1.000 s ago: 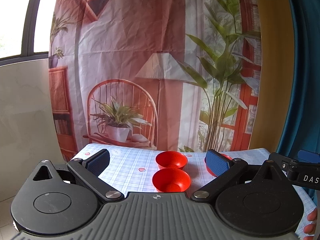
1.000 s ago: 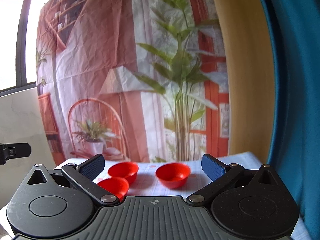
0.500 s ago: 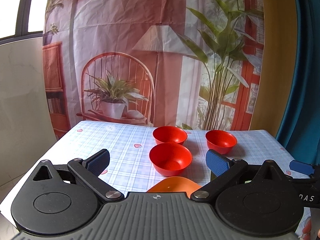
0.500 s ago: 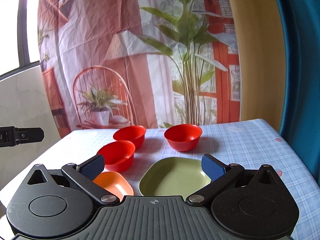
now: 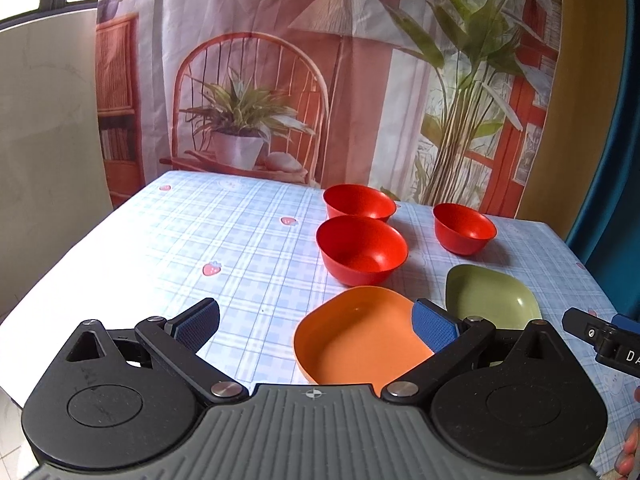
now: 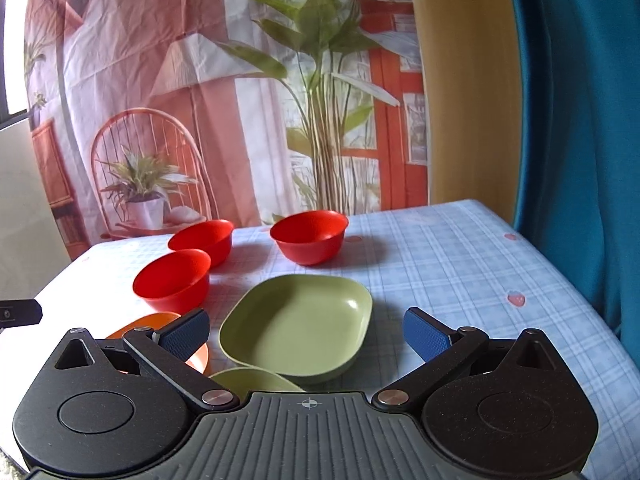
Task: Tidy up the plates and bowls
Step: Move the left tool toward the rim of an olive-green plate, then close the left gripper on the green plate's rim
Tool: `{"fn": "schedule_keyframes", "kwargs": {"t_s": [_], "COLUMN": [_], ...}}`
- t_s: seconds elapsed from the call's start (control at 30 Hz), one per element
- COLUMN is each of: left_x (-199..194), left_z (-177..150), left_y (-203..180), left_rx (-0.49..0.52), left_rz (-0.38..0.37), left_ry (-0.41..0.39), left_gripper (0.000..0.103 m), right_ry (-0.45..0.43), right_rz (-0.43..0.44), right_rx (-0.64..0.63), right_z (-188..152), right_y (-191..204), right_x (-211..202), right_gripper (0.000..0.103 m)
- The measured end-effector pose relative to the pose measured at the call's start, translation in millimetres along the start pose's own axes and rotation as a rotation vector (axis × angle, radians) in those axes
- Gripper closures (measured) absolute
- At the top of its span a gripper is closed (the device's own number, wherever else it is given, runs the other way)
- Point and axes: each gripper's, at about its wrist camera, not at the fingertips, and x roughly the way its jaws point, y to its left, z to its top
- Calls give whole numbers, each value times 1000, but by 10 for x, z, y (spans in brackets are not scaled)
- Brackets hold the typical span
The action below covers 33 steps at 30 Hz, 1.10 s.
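Observation:
Three red bowls stand at the far middle of the table: a back one (image 5: 358,202) (image 6: 202,238), a nearer one (image 5: 362,250) (image 6: 172,282) and one apart to the right (image 5: 464,232) (image 6: 310,236). Closer in lie an orange plate (image 5: 356,336) (image 6: 156,320) and a green plate (image 5: 492,298) (image 6: 296,336). The rim of a second green plate (image 6: 256,380) peeks out beneath the right gripper's body. My left gripper (image 5: 316,326) hovers open above the orange plate. Over the green plate, my right gripper (image 6: 306,332) is open too. Neither holds anything.
A blue checked cloth with strawberries covers the table (image 5: 200,240) (image 6: 460,264), whose left and right edges are in view. A printed backdrop (image 5: 260,80) hangs behind it and a teal curtain (image 6: 580,140) at the right. A person's fingertips (image 5: 628,452) show at the lower right.
Both views have tipped down toward the table. The orange and green plates have come into sight under the grippers. Both grippers stay open.

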Motion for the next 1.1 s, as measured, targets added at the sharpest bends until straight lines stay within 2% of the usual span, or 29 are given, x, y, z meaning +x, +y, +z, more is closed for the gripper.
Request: {"fn": "schedule_keyframes", "kwargs": {"t_s": [0.17,0.33,0.5,0.6,0.67,0.87,1.0,1.1], "left_x": [48,99,110,146,169,182,212,258], "left_z": [-57,-98,-161,-226,-270,-363,-392,-409], "left_y": [-16,-54,-179,-260,-304,-431,-441,-422], "left_rx": [-3,3,52,80,96,143,138,123], "left_rz": [-25,-37,-103,-149,-180,-238,-246,-242], "left_ry": [19,39,53,75,97,132,159,190], "left_gripper": [0,2,6,9,13,19,21,24], "right_ry": [59,113,177,222,229,220,226,230], "right_rz": [9,-20,-46,-77,-65,-31,-8,4], "right_rx": [-3,-6,15,3,3,7,-5,3], "right_z": [-51,-126,-219,-253,-267,-251,-226,-236], "right_y": [1,31,-23,-7,-11,-67,-112,-144], "right_x": [75,139,204,267,269,236,237,236], "right_gripper": [0,0,1,6,11,14,21,22]}}
